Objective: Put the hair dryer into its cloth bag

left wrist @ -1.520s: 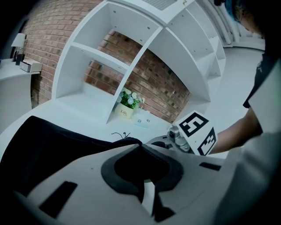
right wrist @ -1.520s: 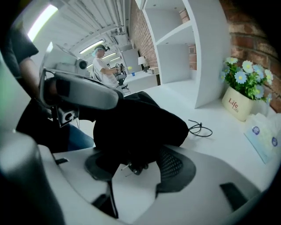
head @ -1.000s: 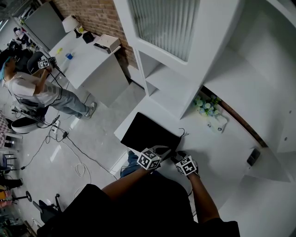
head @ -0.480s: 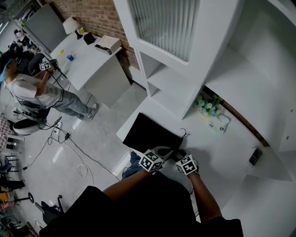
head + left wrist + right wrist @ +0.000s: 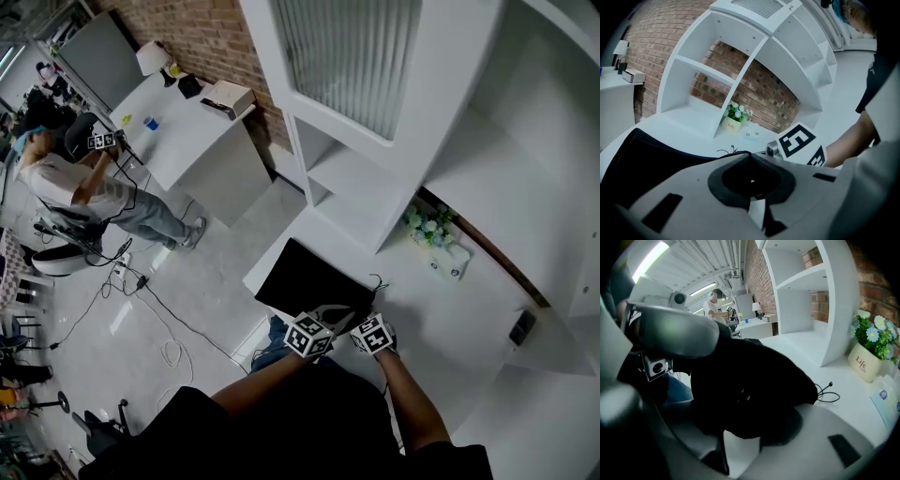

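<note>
cloth bag [image 5: 309, 279]: black, laid flat on the white surface [image 5: 441, 309] in front of the shelf unit [image 5: 375, 178] — its near end is gathered up at the two tongs.
hair dryer: not made out in any view; only a bulge in the black cloth is seen at the right tongs.
left tongs [image 5: 750, 157]: clenched, the jaws brought together on the near edge of the cloth bag, with a thin fold of black cloth pinched between them.
right tongs [image 5: 745, 420]: the jaws have just been closing and are now held partway apart around a thick bunch of the cloth bag, which is pressed by both pads.
tongs together: held side by side at the near edge of the surface, very close to each other, both pointed toward the bag.
cord [image 5: 825, 393]: thin and black, looped on the surface just beside the bag's far end.
flower pot [image 5: 865, 363]: set upright on the surface at the foot of the shelf unit — well apart from the bag.
person [image 5: 75, 183]: seen across the room at another white table.
</note>
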{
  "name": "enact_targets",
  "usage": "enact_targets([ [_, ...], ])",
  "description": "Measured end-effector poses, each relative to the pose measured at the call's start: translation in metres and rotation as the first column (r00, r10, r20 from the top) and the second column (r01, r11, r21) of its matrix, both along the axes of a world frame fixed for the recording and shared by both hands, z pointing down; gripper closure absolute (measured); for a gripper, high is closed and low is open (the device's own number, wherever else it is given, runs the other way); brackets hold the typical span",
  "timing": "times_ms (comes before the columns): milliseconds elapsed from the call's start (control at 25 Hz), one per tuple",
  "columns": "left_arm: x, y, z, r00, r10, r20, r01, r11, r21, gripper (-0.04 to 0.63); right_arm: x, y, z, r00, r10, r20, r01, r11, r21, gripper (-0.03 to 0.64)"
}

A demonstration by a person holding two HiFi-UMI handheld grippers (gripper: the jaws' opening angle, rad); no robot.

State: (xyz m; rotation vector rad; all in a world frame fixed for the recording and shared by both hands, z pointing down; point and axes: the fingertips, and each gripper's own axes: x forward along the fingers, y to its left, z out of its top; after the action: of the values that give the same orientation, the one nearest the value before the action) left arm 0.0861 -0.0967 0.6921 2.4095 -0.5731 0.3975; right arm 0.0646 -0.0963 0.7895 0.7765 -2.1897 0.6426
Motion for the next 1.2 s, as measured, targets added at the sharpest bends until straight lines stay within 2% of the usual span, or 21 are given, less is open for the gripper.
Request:
enact_targets([
  [160, -0.004, -0.001, -0.002, 1.0, -0.006, -0.009, 0.006, 1.0, 0.009, 0.566, -0.008, -0.001, 0.005, 1.0, -0.006, 0.008, 0.006, 1.0, -0.025, 0.436],
  [320, -0.011, -0.001, -0.002, 1.0, 0.0, 0.015, 0.0, 1.0, 0.015, 0.566, -0.011, -0.001, 0.014, 1.0, -0.005, 0.012, 0.005, 0.999, -0.034, 0.436],
  [520, -0.018, 0.0, 0.004, 0.999, 0.003, 0.036, -0.003, 1.0, 0.006, 0.566, -0.011, -0.003, 0.016, 1.0, -0.01, 0.018, 0.011, 1.0, -0.005, 0.433],
  [600, -0.017, 0.0, 0.004, 0.999, 0.014, 0.038, -0.014, 1.0, 0.013, 0.566, -0.012, -0.001, 0.013, 1.0, -0.004, 0.024, 0.005, 1.0, -0.012, 0.408],
  [680, -0.015, 0.001, 0.005, 0.999, 0.025, 0.048, -0.025, 1.0, 0.014, 0.566, -0.011, 0.0, 0.008, 0.999, 0.02, 0.039, -0.019, 1.0, -0.007, 0.383],
  [840, -0.009, 0.004, 0.011, 0.997, 0.045, 0.064, -0.046, 0.999, 0.013, 0.566, 0.0, 0.008, -0.001, 0.996, 0.073, 0.048, -0.074, 0.997, 0.003, 0.38],
  [1080, 0.005, 0.014, 0.032, 0.992, 0.082, 0.095, -0.082, 0.997, 0.001, 0.566, 0.043, 0.034, 0.0, 0.984, 0.179, 0.025, -0.179, 0.984, -0.017, 0.38],
  [1200, 0.01, 0.017, 0.043, 0.989, 0.093, 0.119, -0.09, 0.995, -0.029, 0.565, 0.06, 0.049, -0.002, 0.975, 0.221, 0.028, -0.221, 0.975, -0.016, 0.38],
])
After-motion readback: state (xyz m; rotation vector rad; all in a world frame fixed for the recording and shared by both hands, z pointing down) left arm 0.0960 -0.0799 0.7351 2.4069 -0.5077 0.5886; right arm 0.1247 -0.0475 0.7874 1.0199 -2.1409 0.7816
